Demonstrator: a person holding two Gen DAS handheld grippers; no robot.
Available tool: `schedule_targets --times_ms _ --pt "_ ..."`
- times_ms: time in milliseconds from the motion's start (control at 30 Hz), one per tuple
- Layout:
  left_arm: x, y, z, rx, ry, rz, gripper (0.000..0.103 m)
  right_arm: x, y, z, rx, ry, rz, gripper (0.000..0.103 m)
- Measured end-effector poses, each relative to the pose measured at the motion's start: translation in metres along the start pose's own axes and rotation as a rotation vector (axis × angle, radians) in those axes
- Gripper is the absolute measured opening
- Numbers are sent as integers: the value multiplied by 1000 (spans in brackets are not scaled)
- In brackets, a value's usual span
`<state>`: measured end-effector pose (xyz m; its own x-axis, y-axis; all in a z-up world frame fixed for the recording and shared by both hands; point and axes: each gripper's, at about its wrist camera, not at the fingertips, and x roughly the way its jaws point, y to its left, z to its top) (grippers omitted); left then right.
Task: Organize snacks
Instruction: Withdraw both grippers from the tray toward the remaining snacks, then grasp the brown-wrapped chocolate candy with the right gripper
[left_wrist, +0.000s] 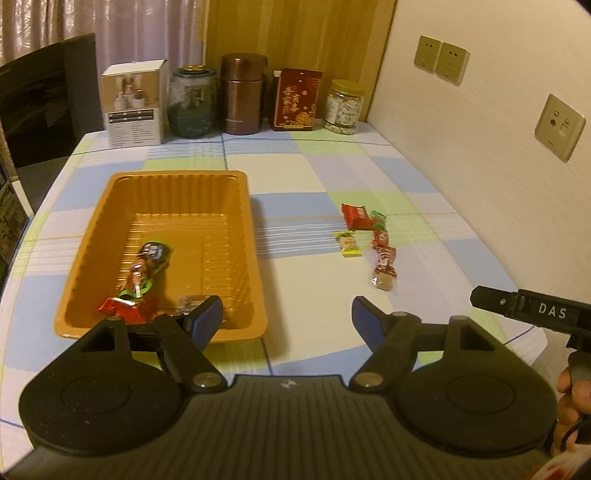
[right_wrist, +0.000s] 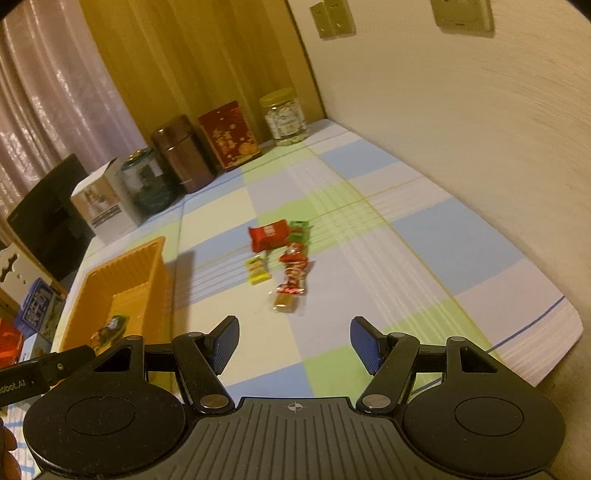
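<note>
Both tongs tilt down toward the checked table (left_wrist: 306, 280), empty. The left tongs (left_wrist: 287, 314) stand apart at lower centre of their view, one pad over the near rim of the orange tray (left_wrist: 92, 236), which holds wrappers lying lengthwise. The right tongs (right_wrist: 294, 341) gape too. The loose snacks (right_wrist: 284, 258) lie mid-frame, strung out toward the far wall.
</note>
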<state>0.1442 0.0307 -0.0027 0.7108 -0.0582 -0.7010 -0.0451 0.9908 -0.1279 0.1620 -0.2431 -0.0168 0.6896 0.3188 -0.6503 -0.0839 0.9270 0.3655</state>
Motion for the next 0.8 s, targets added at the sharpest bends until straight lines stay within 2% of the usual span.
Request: schedule_targets --times_ms 467,600,800 --pt "57 -31 20 58 28 -38 74 42 -24 27 -24 30 10 66" --pt "76 -34 28 76 31 -32 74 64 -23 35 -39 52 20 56" --pt "100 -34 39 109 27 -27 74 103 -18 41 -64 91 33 52"
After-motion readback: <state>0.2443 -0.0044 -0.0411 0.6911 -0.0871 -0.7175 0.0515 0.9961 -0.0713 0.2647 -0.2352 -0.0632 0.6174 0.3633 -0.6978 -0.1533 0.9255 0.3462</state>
